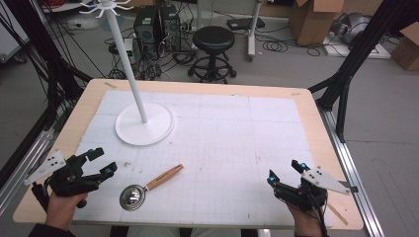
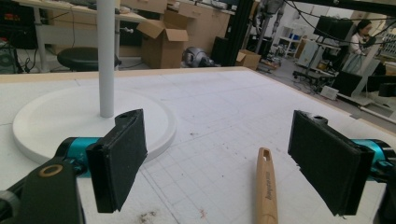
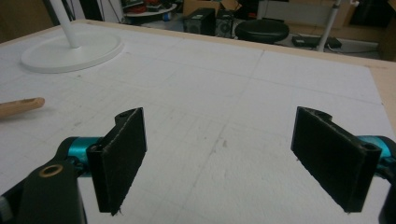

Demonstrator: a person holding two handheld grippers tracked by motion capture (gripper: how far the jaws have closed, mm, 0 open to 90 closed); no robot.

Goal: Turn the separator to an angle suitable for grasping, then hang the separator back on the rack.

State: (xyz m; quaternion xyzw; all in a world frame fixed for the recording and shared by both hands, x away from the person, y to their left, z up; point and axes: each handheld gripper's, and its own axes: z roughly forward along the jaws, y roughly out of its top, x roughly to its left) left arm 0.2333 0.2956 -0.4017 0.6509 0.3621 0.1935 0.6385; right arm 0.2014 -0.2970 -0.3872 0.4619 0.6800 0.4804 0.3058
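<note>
The left gripper hovers just left of the scoop, jaws spread wide and grasping nothing. The scoop lies flat on the table, in front of the white stand. Well right of the scoop, the right gripper gapes wide, released and empty.

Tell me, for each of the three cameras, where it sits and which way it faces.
High view: above the person's side, looking forward and down on the table; both hands and the left gripper and right gripper show.
Left gripper view: rides the left gripper, facing the stand and the scoop handle; open jaws show.
Right gripper view: rides the right gripper, facing across the table; open jaws show.
All three share stand and scoop.
</note>
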